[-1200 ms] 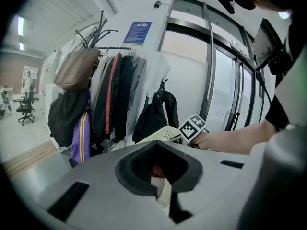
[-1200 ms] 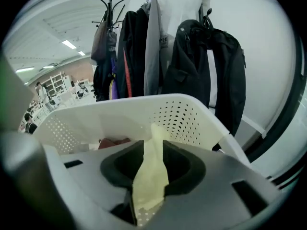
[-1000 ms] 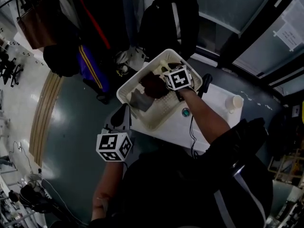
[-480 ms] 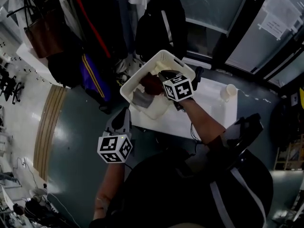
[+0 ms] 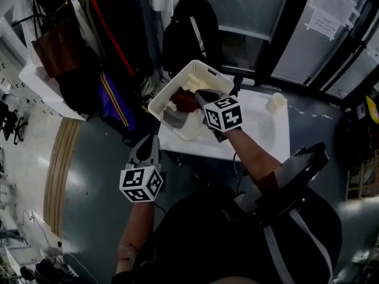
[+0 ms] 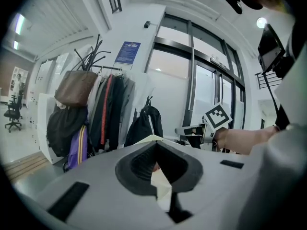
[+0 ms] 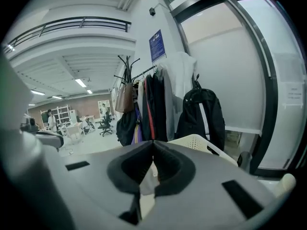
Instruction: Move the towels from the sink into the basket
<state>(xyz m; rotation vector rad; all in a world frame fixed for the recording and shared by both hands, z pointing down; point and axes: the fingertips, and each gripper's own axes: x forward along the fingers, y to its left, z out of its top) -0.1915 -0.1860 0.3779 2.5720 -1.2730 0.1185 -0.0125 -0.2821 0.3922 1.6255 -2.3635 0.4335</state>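
Observation:
A white perforated basket [image 5: 204,74] stands on the white table [image 5: 260,136]. Inside it lie a dark red towel [image 5: 185,100] and a grey towel [image 5: 172,118]. My right gripper [image 5: 201,94] hovers over the basket's near right rim, pointing across it. Its jaws have just been closing and are shut, with nothing between them. My left gripper [image 5: 150,138] hangs over the floor just left of the table, shut and empty. In the left gripper view the right gripper [image 6: 184,131] shows beyond the basket's rim [image 6: 147,138]. No sink is in view.
A white cup [image 5: 275,102] stands on the table's far right corner. Behind the basket hang coats, a black backpack [image 5: 188,31] and a brown bag [image 5: 55,45] on a rack. Glass doors [image 5: 323,22] run along the back right.
My right gripper has drawn back and up from over the towels inside the basket to its near right rim. The towels stay in the basket. The left gripper has barely shifted.

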